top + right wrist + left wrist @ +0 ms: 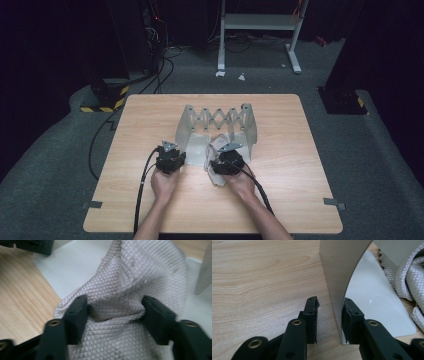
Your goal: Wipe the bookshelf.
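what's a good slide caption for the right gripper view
Right gripper with its black jaws around a bunched fold of quilted grey cloth over a white panel.

Pale stand (259,22) beyond table (150,115); cables (165,65), perhaps.

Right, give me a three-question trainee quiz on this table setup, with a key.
1. True or false: the cloth lies between the right gripper's jaws.
2. The left gripper has its jaws on either side of: A) a mug, B) the grey side panel, C) a bottle.
3. What joins the two grey side panels at the back, in the high view?

Key: 1 true. 2 B. 3 a scissor lattice.
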`<action>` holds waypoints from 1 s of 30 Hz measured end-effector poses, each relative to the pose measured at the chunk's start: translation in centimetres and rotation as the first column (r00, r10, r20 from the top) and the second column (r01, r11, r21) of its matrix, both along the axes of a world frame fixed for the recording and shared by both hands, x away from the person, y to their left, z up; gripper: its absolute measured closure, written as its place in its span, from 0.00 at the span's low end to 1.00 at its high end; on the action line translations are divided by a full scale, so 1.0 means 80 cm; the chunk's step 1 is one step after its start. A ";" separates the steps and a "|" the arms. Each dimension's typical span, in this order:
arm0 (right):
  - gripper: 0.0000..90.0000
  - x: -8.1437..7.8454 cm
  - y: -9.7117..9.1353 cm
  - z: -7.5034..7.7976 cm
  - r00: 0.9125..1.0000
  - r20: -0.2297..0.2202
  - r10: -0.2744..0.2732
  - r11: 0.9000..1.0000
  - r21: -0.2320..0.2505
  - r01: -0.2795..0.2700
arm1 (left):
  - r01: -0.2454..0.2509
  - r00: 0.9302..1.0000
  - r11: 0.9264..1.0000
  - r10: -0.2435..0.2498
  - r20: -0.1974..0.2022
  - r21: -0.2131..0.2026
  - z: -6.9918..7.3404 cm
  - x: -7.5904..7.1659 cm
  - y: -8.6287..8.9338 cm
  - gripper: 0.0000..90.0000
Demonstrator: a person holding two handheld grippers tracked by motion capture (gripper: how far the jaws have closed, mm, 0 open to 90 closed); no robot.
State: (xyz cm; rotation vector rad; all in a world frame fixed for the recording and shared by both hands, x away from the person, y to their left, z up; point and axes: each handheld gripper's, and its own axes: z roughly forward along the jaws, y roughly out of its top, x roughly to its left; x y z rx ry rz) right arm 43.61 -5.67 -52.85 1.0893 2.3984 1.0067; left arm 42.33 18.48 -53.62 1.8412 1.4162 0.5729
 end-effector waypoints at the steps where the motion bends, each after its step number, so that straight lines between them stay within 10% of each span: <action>1: 0.64 0.000 0.000 0.000 1.000 0.003 0.006 1.000 0.001 -0.006 | 0.000 1.000 1.000 0.000 0.001 0.001 0.000 0.000 0.000 0.76; 5: 0.86 -0.005 0.004 0.002 0.999 0.017 0.036 0.999 -0.018 -0.035 | 0.000 1.000 1.000 0.000 0.003 0.011 0.000 0.000 -0.001 0.76; 11: 0.90 -0.021 -0.018 0.015 0.999 0.035 0.037 0.999 0.034 -0.038 | 0.002 1.000 1.000 -0.002 0.002 0.012 0.000 0.000 -0.001 0.75; 20: 0.90 -0.034 -0.100 0.056 0.984 0.089 -0.155 0.987 0.055 0.151 | 0.003 1.000 1.000 -0.003 0.004 0.013 0.000 0.000 -0.002 0.78; 30: 0.89 -0.007 -0.071 0.051 0.958 0.110 -0.263 0.964 0.006 0.264 | 0.010 1.000 1.000 -0.010 0.000 -0.006 0.000 0.000 -0.001 0.87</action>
